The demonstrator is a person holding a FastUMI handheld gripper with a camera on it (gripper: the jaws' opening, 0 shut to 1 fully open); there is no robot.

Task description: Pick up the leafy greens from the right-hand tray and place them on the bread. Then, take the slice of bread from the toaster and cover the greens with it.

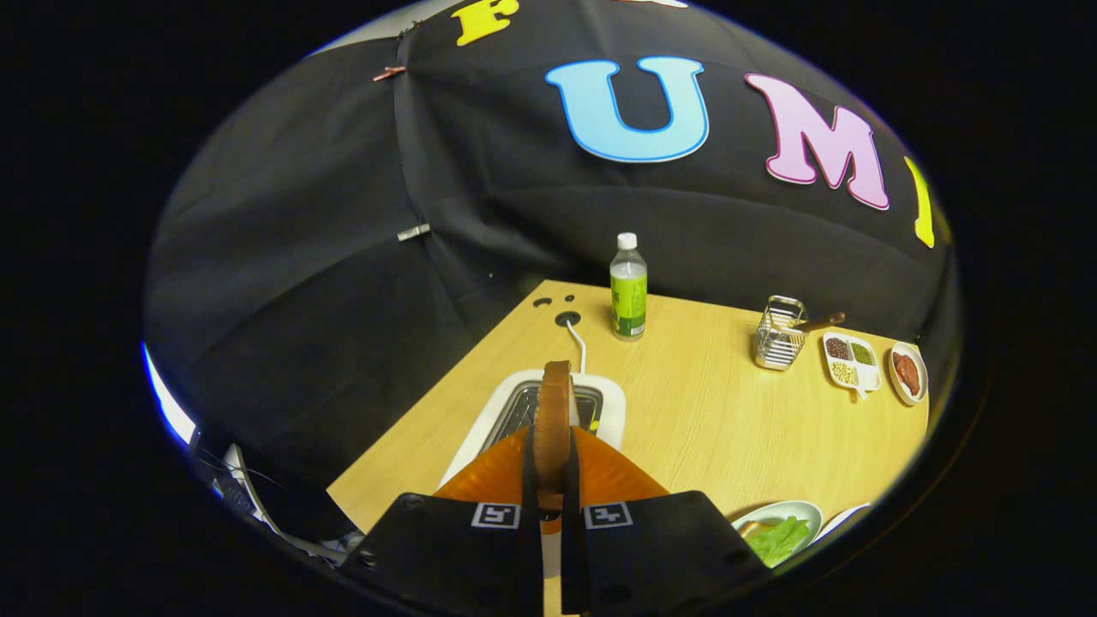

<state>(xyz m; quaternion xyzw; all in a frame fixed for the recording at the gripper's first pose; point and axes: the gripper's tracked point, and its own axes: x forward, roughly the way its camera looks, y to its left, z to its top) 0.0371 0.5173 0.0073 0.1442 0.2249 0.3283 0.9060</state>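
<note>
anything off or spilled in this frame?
Nothing stands out. Gripper is shut on the bread slice, held edge-on above the toaster. Bottle and wire rack stand upright; greens sit in their dish.

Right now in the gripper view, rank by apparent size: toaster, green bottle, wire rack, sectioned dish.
1. Toaster, nearest, partly hidden behind the bread slice in the jaws
2. Green bottle
3. Wire rack and sectioned dish: alike, unranked

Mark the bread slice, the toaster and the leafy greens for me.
bread slice (554, 411), gripper view, crust edge, clamped between the fingers.
toaster (610, 410), gripper view, white rim beyond the fingers.
leafy greens (782, 540), gripper view, leaf middle, on a plate.
</note>
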